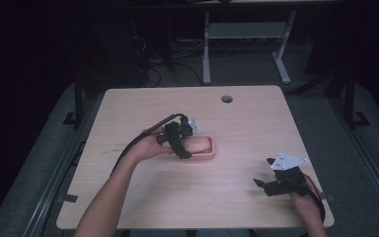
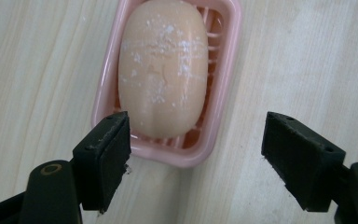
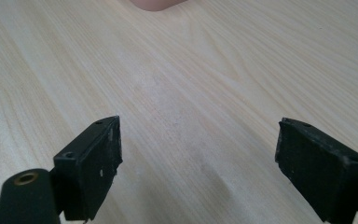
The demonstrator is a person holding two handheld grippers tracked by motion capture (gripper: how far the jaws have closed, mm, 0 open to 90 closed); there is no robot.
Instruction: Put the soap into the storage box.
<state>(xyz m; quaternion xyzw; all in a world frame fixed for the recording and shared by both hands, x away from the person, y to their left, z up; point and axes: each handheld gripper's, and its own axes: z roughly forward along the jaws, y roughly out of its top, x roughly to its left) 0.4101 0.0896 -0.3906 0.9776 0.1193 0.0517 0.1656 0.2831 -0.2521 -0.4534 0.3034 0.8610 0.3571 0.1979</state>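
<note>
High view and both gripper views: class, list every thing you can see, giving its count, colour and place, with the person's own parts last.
Soap bar: one, pale peach with white flecks, lying in the soap dish.
Soap dish: one, pink, slatted, near the table's middle.
Table: one, light wood, round hole near its far edge.
Desk frame: one, white, on the floor beyond the table.
Left gripper: one, black, open, over the dish's near end.
Right gripper: one, black, open, over bare tabletop.

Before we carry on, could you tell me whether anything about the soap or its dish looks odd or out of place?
Only the soap bar stands out: white powdery flecks are scattered across its top. It lies squarely in the pink dish, which sits flat and looks undamaged.
</note>
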